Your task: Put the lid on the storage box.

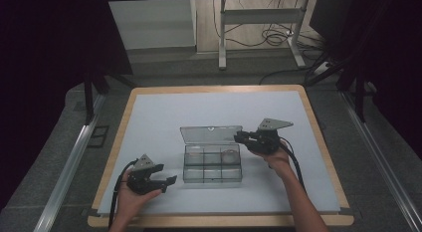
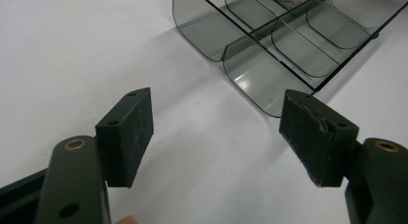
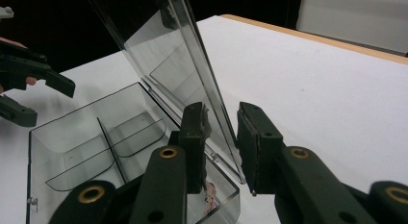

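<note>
The compartment box (image 1: 212, 163) sits mid-bench (image 1: 164, 112), between the two tongs — the left tongs (image 1: 166, 182) just off its near left corner, well apart from the right tongs (image 1: 241, 138) at its far right. Its lid (image 1: 211, 134) stands up behind the compartments, its edge between the right tongs' jaws. A small item (image 1: 228, 153) lies in the compartment nearest the right tongs.

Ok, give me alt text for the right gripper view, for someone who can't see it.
The right gripper has its two black jaws either side of the raised clear lid of a divided plastic box on the white table; a narrow gap shows at the lid, so contact is uncertain. The left gripper sits open beyond the box.
</note>
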`<state>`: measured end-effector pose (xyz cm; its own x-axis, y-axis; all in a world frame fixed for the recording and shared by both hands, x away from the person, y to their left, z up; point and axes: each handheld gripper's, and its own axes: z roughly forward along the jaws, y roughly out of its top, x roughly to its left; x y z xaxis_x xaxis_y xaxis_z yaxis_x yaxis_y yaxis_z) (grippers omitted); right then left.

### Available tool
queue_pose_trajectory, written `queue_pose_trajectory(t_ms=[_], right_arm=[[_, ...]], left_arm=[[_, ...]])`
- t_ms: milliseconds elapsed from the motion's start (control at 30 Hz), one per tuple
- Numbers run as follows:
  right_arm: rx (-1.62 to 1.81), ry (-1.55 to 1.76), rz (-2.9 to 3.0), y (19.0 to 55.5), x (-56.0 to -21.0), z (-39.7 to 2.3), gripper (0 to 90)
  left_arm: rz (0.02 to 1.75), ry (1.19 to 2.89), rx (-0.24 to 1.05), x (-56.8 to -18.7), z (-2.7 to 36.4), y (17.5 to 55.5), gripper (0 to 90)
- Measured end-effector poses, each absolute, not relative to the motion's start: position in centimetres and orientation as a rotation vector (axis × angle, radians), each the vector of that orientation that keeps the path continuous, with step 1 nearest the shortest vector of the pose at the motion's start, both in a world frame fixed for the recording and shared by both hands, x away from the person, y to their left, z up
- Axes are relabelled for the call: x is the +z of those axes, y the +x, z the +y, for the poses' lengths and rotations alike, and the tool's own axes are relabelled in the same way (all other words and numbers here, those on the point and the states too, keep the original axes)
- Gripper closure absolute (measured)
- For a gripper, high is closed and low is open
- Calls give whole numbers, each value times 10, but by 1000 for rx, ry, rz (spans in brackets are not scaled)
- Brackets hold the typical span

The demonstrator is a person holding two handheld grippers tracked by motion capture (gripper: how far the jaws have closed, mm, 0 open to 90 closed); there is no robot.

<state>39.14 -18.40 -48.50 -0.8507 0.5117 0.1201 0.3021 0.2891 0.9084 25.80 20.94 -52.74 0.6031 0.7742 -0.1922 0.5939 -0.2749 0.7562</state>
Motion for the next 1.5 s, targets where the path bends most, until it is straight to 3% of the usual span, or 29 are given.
queue_pose_trajectory(t_ms=[533, 733, 833, 1033, 1133, 1500], right_arm=[[1598, 745, 2356, 388, -485, -186, 707], [1602, 749, 2350, 388, -485, -185, 704], [1597, 738, 2355, 387, -485, -185, 701], [1589, 726, 2359, 385, -485, -185, 691], [1586, 718, 2361, 384, -485, -185, 686], [1577, 710, 2367, 381, -483, -186, 679]], left_arm=[[1083, 1955, 274, -522, 212, 257, 293], [1069, 1911, 250, -516, 210, 257, 353], [1064, 1889, 242, -512, 209, 258, 440], [1038, 1869, 261, -499, 202, 265, 755], [1036, 1855, 270, -494, 197, 270, 871], [1009, 1838, 267, -478, 179, 289, 900]])
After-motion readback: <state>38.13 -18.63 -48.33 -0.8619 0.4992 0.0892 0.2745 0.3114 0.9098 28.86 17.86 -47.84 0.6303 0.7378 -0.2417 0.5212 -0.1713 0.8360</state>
